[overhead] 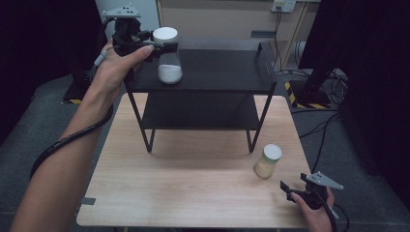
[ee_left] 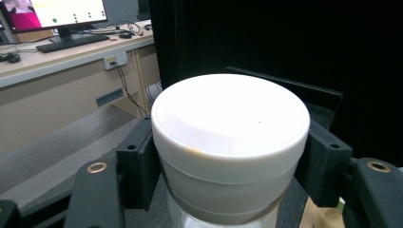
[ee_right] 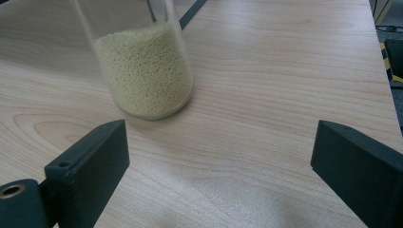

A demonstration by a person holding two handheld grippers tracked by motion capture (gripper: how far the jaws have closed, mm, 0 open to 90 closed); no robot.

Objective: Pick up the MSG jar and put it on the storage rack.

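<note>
A glass jar with a white lid (overhead: 168, 57) and white powder in its bottom stands on the top shelf of the black rack (overhead: 220, 72), near its left end. My left gripper (overhead: 160, 42) is shut on the white lid (ee_left: 230, 123), one pad on each side of it. A second jar (overhead: 268, 161), white-lidded and filled with yellowish grains (ee_right: 145, 71), stands on the wooden table (overhead: 193, 188) at the right. My right gripper (overhead: 293, 189) rests open by the table's front right corner, just short of that jar, with nothing between its pads (ee_right: 92, 166).
The rack has a lower shelf (overhead: 198, 113) and thin legs standing on the table's far half. Black curtains hang left and right. A desk with a monitor and keyboard (ee_left: 57, 28) stands beyond the rack. Cables and floor markings lie at the right (overhead: 309, 96).
</note>
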